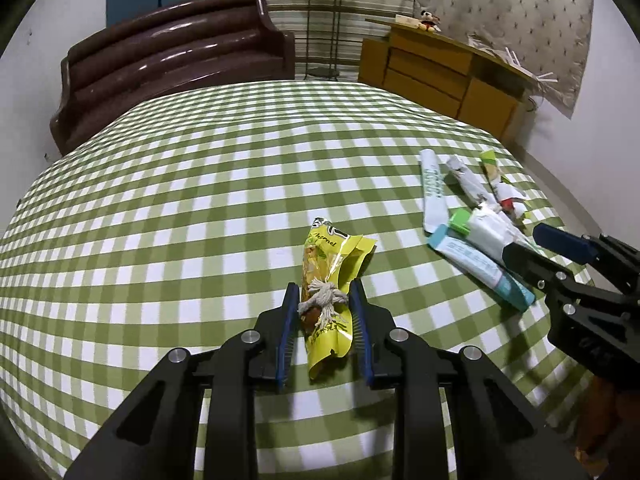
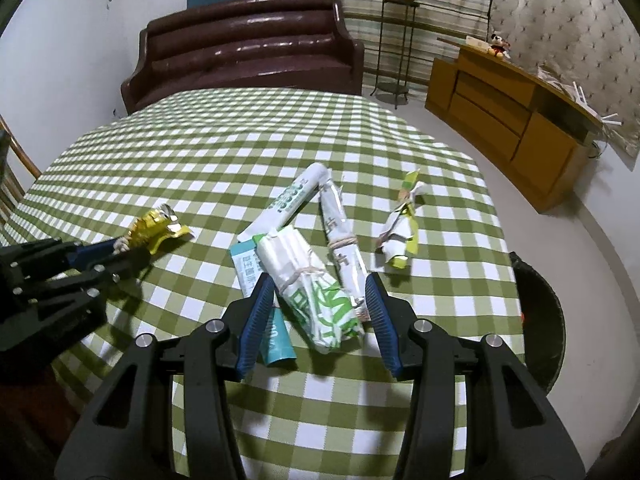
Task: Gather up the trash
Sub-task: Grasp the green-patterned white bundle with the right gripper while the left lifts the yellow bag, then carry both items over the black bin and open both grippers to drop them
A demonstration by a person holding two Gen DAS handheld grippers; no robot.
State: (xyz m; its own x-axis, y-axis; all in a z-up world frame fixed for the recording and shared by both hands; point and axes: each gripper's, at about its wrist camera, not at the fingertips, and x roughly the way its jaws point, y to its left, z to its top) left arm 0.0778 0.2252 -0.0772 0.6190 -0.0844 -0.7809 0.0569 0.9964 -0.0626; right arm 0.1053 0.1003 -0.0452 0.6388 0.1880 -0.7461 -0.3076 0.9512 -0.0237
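Left wrist: left gripper (image 1: pixel 325 300) straddles the yellow wrapper (image 1: pixel 328 280) near center, jaws not visibly pinching; light and crinkly, so grab at the string knot (image 1: pixel 322 300).

Right wrist: right gripper (image 2: pixel 320 300) spread wide around the green-white bundle (image 2: pixel 316 296), soft and squashy; grab mid-body.

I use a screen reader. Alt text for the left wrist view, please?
The open left gripper straddles a crumpled yellow snack wrapper tied with white string on a green-and-white checked tablecloth. The right gripper reaches toward a pile of rolled paper wrappers.
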